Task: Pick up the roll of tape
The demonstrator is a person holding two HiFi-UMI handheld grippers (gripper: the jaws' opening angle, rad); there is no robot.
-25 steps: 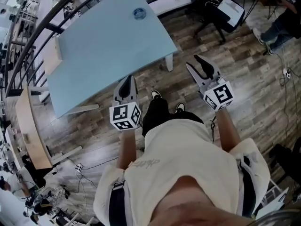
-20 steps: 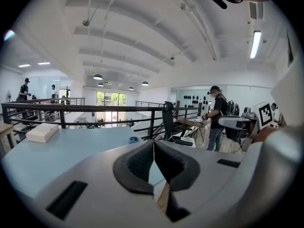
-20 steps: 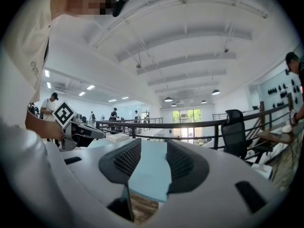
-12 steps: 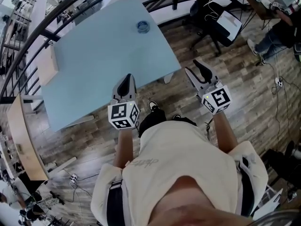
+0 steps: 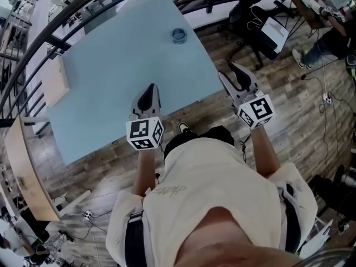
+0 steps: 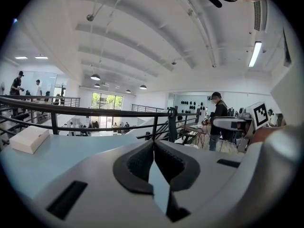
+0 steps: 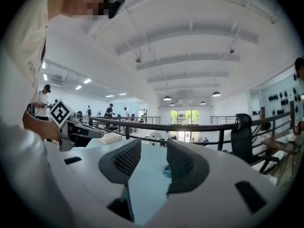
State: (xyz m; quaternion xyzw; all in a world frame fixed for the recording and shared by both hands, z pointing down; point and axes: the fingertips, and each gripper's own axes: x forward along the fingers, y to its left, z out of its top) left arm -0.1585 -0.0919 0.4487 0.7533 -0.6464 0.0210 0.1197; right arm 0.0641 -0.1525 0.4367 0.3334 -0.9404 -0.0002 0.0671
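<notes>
Straight ahead of your right gripper [image 7: 153, 146], well off, sits the roll of tape [image 7: 167, 171], lined up between its spread jaws; your left gripper [image 6: 153, 146] is pressed together, empty.

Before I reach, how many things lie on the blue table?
2: the roll of tape near the far edge, a pale box at the left edge. The left gripper may hide more.

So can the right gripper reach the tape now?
Probably not yet: the tape lies far across the table from the right gripper. Nothing blocks the way, and its jaws stand apart.
</notes>
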